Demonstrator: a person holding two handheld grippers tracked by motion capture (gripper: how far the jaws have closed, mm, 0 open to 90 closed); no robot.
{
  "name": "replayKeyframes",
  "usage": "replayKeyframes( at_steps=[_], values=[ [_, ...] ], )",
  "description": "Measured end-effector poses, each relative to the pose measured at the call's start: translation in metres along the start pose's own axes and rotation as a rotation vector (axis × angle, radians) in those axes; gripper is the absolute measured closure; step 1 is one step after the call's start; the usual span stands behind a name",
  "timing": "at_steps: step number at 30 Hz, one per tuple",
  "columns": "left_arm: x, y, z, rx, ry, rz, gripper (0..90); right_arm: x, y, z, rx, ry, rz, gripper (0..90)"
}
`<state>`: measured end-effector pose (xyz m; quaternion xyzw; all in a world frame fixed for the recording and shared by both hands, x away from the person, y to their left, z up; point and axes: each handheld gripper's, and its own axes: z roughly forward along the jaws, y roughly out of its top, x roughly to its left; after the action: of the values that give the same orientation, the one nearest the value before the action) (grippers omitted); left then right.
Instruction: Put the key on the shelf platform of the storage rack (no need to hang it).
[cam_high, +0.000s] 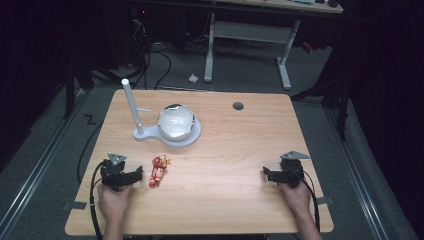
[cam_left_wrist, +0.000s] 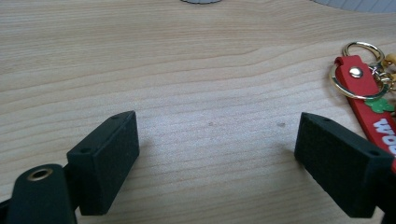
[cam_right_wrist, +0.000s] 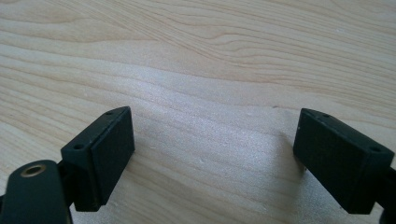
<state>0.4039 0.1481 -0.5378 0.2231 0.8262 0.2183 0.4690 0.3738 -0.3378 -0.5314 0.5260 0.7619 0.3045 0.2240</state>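
The desk (cam_high: 240, 150) carries everything here: a pale wooden top with a small round grommet (cam_high: 238, 105) toward its far edge. Left of the desk's middle and toward that far edge stands a white stand (cam_high: 145, 133) with an upright post (cam_high: 131, 102) and a round base, and on that base sits a shiny round bowl (cam_high: 175, 121). Whether the bowl holds anything I cannot tell; its inside just glares.

My left gripper (cam_high: 136, 175) rests near the desk's near-left corner, jaws spread wide apart with bare wood between them. My right gripper (cam_high: 266, 174) sits near the near-right corner, jaws likewise wide apart over bare wood, nothing held.

What I am after is the red keychain (cam_high: 158, 171), lying flat on the desk just beside my left gripper, on its right side, well apart from my right one. So the left is clearly the nearer hand. In the left gripper view the red strap (cam_left_wrist: 369, 102) runs along past my right-hand jaw, its gold ring (cam_left_wrist: 359, 65) at the far end; the long axis lies roughly front to back on the desk, slightly tilted. I judge I must shift the left gripper sideways to the right, so the strap comes between the jaws across its narrow width.
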Motion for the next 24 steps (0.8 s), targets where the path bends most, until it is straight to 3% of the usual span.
replayKeyframes(
  at_steps=[6, 16, 17, 24],
  values=[
    [-0.0011, -0.0003, 0.0, -0.001, 0.007, -0.017, 14.1, 0.0002, -0.0001, -0.0002, -0.003, 0.002, -0.004, 13.4],
    [-0.0006, 0.0006, 0.0006, -0.003, 0.001, -0.008, 15.0, 0.0007, -0.0003, -0.0006, -0.004, 0.001, -0.003, 14.3],
    [-0.0018, 0.0001, 0.0007, -0.005, 0.009, -0.025, 15.0, 0.0008, -0.0003, -0.0006, -0.004, 0.001, -0.002, 14.3],
    [-0.0024, -0.0002, 0.0008, -0.006, 0.012, -0.032, 14.8, 0.0009, -0.0003, -0.0007, -0.004, 0.001, -0.002, 14.4]
  ],
)
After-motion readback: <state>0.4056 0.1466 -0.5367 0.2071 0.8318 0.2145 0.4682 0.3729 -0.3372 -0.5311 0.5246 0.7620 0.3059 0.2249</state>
